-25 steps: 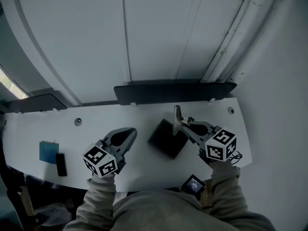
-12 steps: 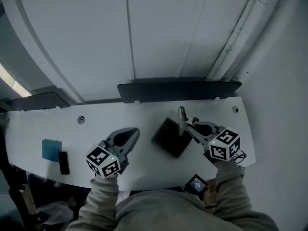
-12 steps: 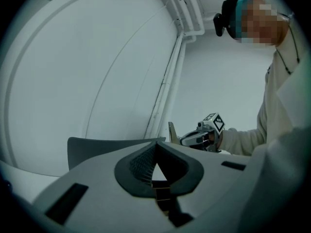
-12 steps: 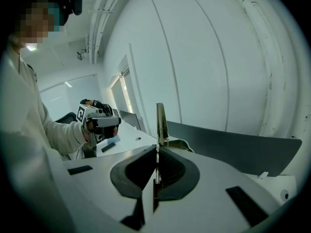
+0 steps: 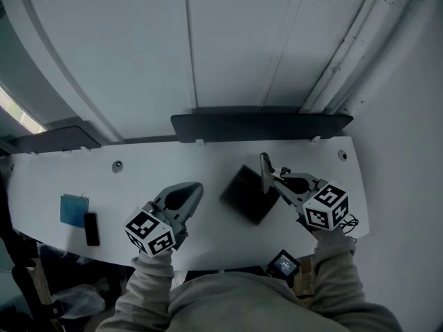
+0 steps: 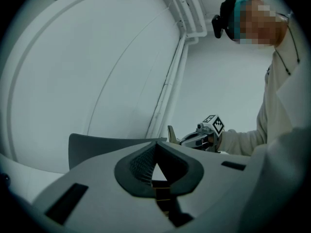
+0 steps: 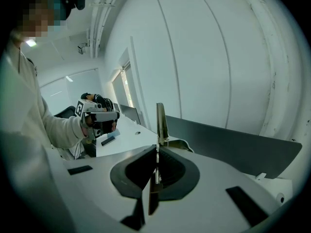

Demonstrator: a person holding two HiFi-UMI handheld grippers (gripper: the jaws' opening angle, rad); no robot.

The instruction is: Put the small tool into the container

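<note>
Head view shows the right gripper [image 5: 271, 183] over the white tabletop [image 5: 138, 175], its jaws clamped on the small tool [image 5: 264, 167]. The tool is a thin flat blade standing upright by the right edge of the dark square container [image 5: 243, 194]. Right gripper view shows the pinch at the blade's lower end. The left gripper [image 5: 195, 188] sits left of the container, jaws together on nothing. The step in hand looks like the carry to the container. Next, the tool needs centring over the opening, lowering and releasing.
</note>
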